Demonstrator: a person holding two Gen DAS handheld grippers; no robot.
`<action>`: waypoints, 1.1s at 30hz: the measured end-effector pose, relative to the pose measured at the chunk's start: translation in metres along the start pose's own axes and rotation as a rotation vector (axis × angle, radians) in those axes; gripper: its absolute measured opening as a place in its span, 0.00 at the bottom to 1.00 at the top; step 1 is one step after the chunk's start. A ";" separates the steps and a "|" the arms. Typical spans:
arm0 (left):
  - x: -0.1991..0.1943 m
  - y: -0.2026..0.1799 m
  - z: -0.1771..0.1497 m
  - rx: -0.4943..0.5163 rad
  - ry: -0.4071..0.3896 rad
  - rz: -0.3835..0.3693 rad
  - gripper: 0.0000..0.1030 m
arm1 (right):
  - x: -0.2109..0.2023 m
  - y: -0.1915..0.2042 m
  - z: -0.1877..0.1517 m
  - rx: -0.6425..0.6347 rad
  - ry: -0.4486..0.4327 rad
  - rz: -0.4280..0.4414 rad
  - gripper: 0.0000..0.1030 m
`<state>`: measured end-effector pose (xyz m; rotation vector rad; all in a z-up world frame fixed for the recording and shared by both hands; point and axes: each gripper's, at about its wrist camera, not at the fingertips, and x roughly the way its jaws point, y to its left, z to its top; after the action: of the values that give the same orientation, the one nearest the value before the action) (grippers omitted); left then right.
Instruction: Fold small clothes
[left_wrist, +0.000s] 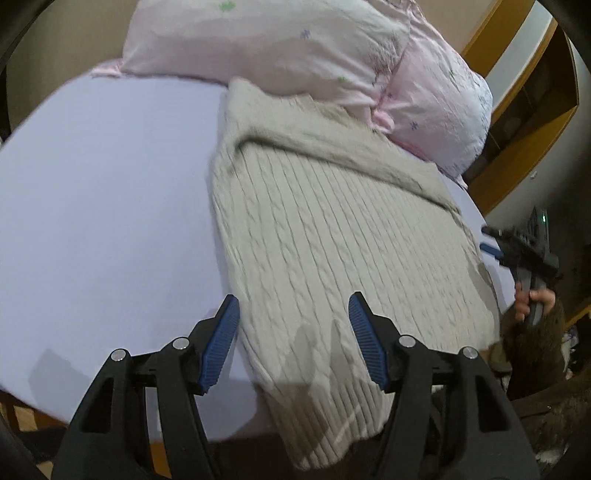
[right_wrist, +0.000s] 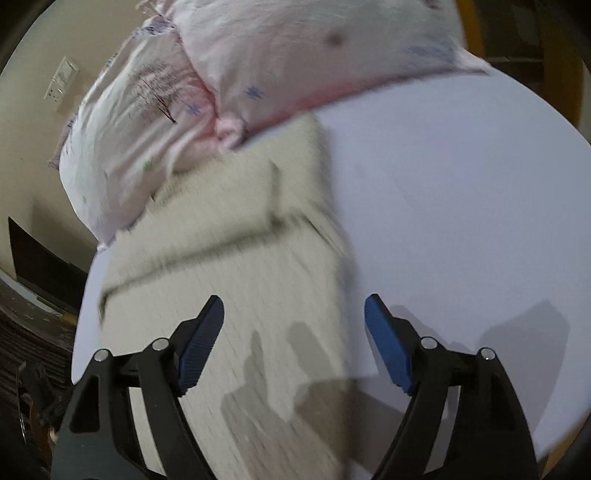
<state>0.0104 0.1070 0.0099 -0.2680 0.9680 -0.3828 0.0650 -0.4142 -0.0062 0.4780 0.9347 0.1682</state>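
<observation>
Sweater: cream cable-knit sweater (left_wrist: 325, 236) spread flat on the bed, a folded-over band across its far part, near hem hanging a bit over the near edge. In the right wrist view it's pretty blurry (right_wrist: 240, 288) but same deal.

Bed sheet: pale lavender sheet (left_wrist: 103, 192), bare stretch left of the knit; from the other camera the bare bit (right_wrist: 461, 206) sits to the right.

Pillows: pink floral pillows (left_wrist: 280, 44) at the far end, the sweater's far edge tucked right up against them, also seen here (right_wrist: 258, 62).

Left gripper: left gripper (left_wrist: 293, 343) has its blue pads wide apart, nothing between them, hovering above the sweater's near left edge. Can't tell if it's touching the fabric.

Right gripper: right gripper (right_wrist: 293, 343) also spread wide, holding nothing, above the sweater's right edge. In the left wrist view it's out past the right side (left_wrist: 517, 247), with the person's hand (left_wrist: 535, 301) on the handle.
</observation>
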 end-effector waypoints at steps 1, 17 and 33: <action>0.001 -0.003 -0.005 0.009 -0.002 0.016 0.61 | -0.006 -0.009 -0.015 0.017 0.020 -0.003 0.66; -0.012 -0.024 -0.029 0.052 0.001 -0.076 0.10 | -0.034 -0.016 -0.090 0.037 0.101 0.521 0.07; 0.120 0.058 0.223 -0.307 -0.124 0.005 0.11 | 0.132 -0.015 0.159 0.374 -0.156 0.251 0.35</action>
<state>0.2699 0.1192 0.0186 -0.5619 0.9034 -0.2083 0.2692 -0.4338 -0.0306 0.9429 0.7521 0.1813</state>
